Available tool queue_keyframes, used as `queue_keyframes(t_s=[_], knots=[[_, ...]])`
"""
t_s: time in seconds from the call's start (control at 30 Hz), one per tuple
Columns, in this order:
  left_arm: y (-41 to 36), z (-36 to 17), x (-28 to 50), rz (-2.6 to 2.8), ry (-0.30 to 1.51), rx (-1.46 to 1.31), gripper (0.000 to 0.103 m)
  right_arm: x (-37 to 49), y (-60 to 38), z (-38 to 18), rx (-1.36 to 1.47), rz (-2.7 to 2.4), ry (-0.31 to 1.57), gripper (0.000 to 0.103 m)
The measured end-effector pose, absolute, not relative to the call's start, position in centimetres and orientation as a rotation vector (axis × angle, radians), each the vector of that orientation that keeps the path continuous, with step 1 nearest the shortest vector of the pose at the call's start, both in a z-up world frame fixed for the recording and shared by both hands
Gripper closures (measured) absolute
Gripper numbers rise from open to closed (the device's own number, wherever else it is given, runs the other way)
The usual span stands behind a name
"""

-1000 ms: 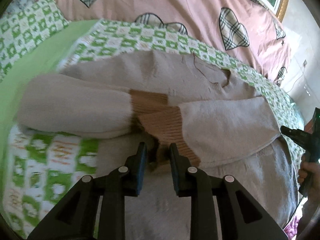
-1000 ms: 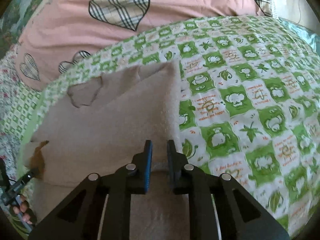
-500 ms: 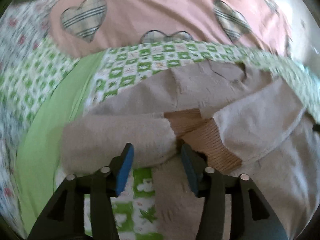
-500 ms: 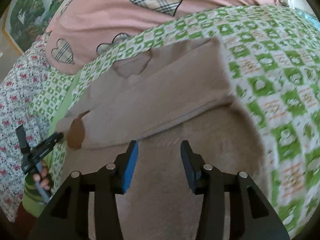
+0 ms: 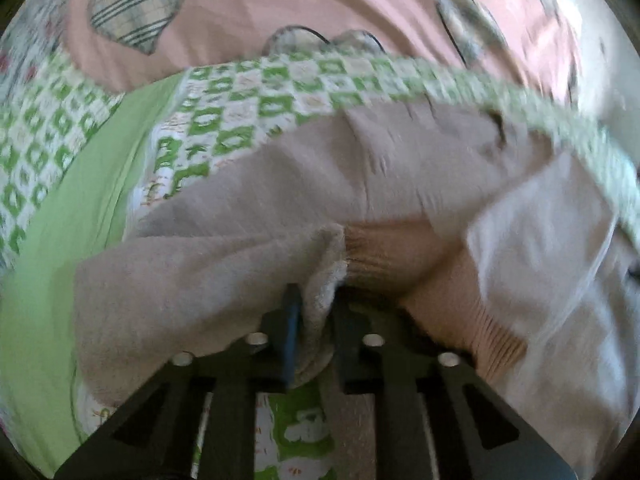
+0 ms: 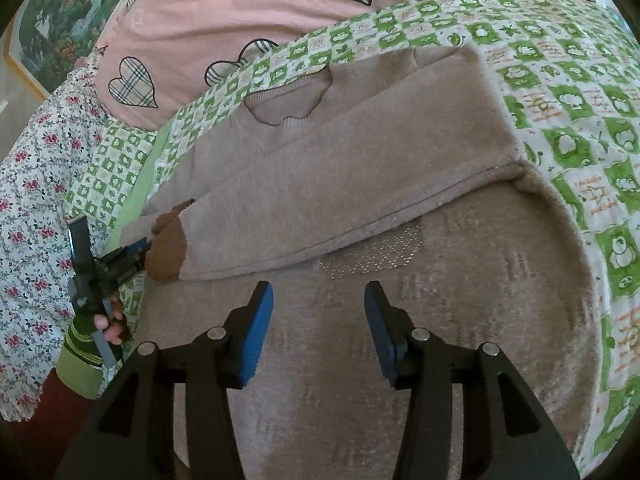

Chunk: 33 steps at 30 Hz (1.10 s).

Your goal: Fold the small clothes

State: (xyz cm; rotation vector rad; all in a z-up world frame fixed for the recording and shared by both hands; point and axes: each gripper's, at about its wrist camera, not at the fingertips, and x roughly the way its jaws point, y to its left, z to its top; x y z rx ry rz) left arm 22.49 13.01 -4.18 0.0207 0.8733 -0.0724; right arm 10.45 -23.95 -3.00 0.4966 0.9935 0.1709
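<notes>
A small beige knit sweater (image 6: 360, 168) with brown ribbed cuffs (image 6: 170, 246) lies on the green-and-white checked bed cover (image 6: 580, 100), both sleeves folded across its front. In the left wrist view my left gripper (image 5: 314, 312) is shut on the left sleeve (image 5: 200, 280) near its cuff (image 5: 384, 252). The left gripper also shows in the right wrist view (image 6: 120, 260), at the brown cuff. My right gripper (image 6: 318, 320) is open and empty, just above the sweater's lower body.
A pink quilt with plaid hearts (image 6: 240, 12) is piled at the back of the bed. A floral sheet (image 6: 36, 184) and a plain green strip (image 5: 80, 208) lie to the left. A framed picture (image 6: 52, 16) hangs behind.
My left gripper opened, moved left onto the left sleeve and shut on it. My right gripper opened, let go of the right sleeve's fold and drew back over the sweater's body.
</notes>
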Motion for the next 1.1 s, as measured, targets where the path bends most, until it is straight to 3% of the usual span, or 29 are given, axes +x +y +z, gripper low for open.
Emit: queue_keyframes(t_s=[0.27,0.5,0.97,1.1], knots=[[13.7,0.1,21.1,-0.105,0.777,-0.184,0.094,10.6,-23.6,-2.6,0.501,0.183,0.964,0.054],[7.9,4.0,20.3,-0.255,0.710,-0.266,0.094,10.1,-24.6,-2.6,0.520,0.179,0.947,0.054],[-7.7,-1.2,23.2,-0.429,0.798,-0.184,0.094,8.9,-28.4,-2.8,0.563,0.114,0.908,0.054],[-8.4,-3.4,23.6,-0.415,0.873,-0.138,0.086,9.2,-28.9,-3.2,0.579,0.104,0.910,0.054]])
